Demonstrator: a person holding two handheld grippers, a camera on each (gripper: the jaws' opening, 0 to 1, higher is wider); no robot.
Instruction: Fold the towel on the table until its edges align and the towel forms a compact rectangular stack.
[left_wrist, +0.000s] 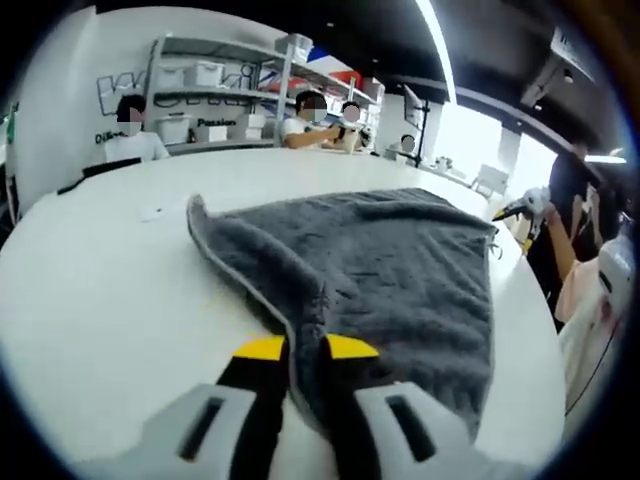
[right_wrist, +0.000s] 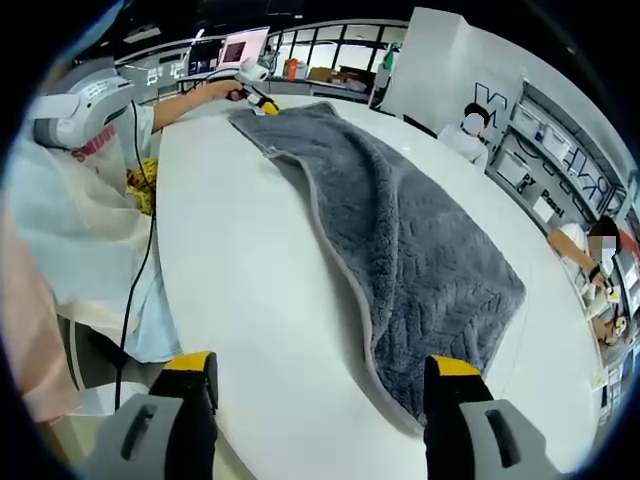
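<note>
A grey towel (left_wrist: 400, 260) lies spread on the white table (left_wrist: 110, 290), with its near left edge raised in a ridge. My left gripper (left_wrist: 306, 350) is shut on that raised edge, the cloth pinched between its yellow-tipped jaws. In the right gripper view the towel (right_wrist: 420, 250) runs lengthwise away from me, and the left gripper (right_wrist: 266, 104) holds its far corner. My right gripper (right_wrist: 322, 370) stands open, jaws wide apart, above the table's near edge just short of the towel's near end. It also appears beyond the table's right edge as the right gripper (left_wrist: 515, 212).
Bare table (right_wrist: 240, 260) stretches left of the towel. A person in white clothes (right_wrist: 80, 200) with a dangling cable (right_wrist: 140, 260) stands at the table's side. Other people (left_wrist: 310, 120) sit beyond the far edge by shelves (left_wrist: 210, 90). A small object (left_wrist: 150, 213) lies on the table.
</note>
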